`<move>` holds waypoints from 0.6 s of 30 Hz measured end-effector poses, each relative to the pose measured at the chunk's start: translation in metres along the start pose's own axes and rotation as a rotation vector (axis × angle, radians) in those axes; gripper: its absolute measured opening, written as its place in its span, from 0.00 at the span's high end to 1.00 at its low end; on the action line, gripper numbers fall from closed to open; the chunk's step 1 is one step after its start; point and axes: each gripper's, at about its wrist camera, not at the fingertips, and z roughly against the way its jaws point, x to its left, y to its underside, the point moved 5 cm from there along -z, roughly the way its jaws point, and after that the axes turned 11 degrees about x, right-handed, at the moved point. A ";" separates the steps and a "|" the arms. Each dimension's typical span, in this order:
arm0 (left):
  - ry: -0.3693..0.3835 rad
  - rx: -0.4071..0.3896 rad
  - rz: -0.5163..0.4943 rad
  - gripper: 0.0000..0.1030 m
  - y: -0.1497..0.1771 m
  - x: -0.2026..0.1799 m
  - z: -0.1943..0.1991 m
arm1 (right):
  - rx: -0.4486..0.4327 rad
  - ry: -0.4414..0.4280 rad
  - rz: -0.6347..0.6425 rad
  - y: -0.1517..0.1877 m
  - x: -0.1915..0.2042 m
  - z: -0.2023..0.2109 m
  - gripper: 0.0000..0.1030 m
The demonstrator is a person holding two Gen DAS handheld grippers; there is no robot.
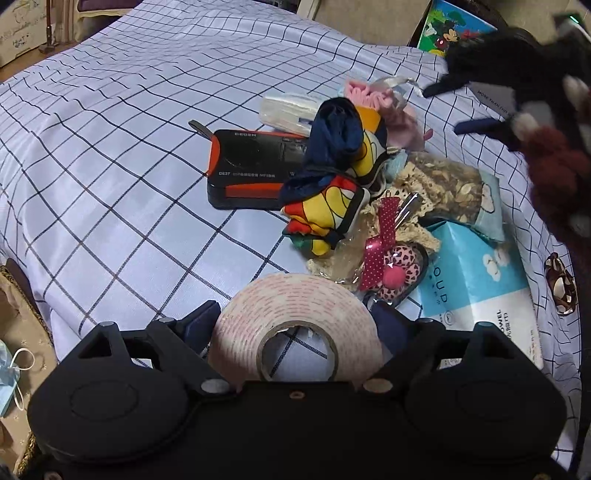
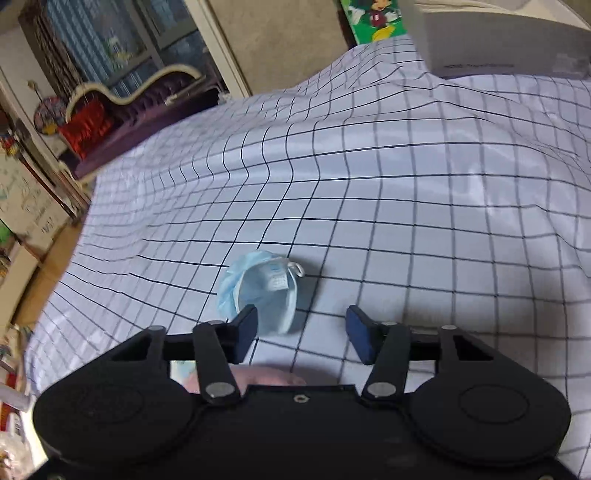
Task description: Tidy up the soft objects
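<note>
A white roll of tape [image 1: 295,325] sits clamped between the blue pads of my left gripper [image 1: 295,317], low in the left wrist view. Beyond it lies a heap of soft things: a multicoloured cloth [image 1: 332,177], a pink knit piece [image 1: 373,96], lace fabric [image 1: 417,184] and a leopard-print item with a dotted ribbon [image 1: 395,269]. In the right wrist view my right gripper [image 2: 301,321] stands open over the checked sheet [image 2: 369,184]. A crumpled blue face mask [image 2: 258,291] lies just ahead of its left finger, untouched. The right gripper [image 1: 441,109] also shows at the upper right of the left wrist view.
A black and orange radio [image 1: 251,170], a packet of masks [image 1: 284,110], a bag of flakes [image 1: 454,188] and a blue tissue pack [image 1: 476,273] lie among the heap. A white box [image 2: 498,33] stands at the bed's far edge. Furniture lines the left side.
</note>
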 end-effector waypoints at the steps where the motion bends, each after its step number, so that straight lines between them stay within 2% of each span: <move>1: -0.002 -0.002 0.000 0.18 0.001 0.001 0.001 | -0.003 -0.012 -0.009 0.002 -0.004 0.005 0.50; 4: -0.016 -0.007 -0.005 0.18 0.004 0.001 0.006 | -0.011 -0.023 -0.027 0.010 -0.014 0.018 0.48; 7: -0.021 -0.005 -0.003 0.18 0.005 -0.002 0.004 | -0.008 -0.009 0.001 0.017 -0.014 0.023 0.33; 10: -0.034 0.004 0.001 0.18 0.007 -0.003 0.000 | 0.024 -0.032 0.039 0.025 -0.004 0.022 0.10; 11: -0.036 0.006 0.002 0.18 0.008 -0.003 0.000 | 0.035 -0.052 0.051 0.027 -0.001 0.021 0.05; 14: -0.036 0.012 0.001 0.18 0.010 -0.002 -0.001 | 0.055 -0.096 0.088 0.038 0.015 0.019 0.00; 18: -0.036 0.013 0.004 0.18 0.011 -0.001 0.000 | 0.086 -0.116 0.143 0.049 0.039 0.011 0.00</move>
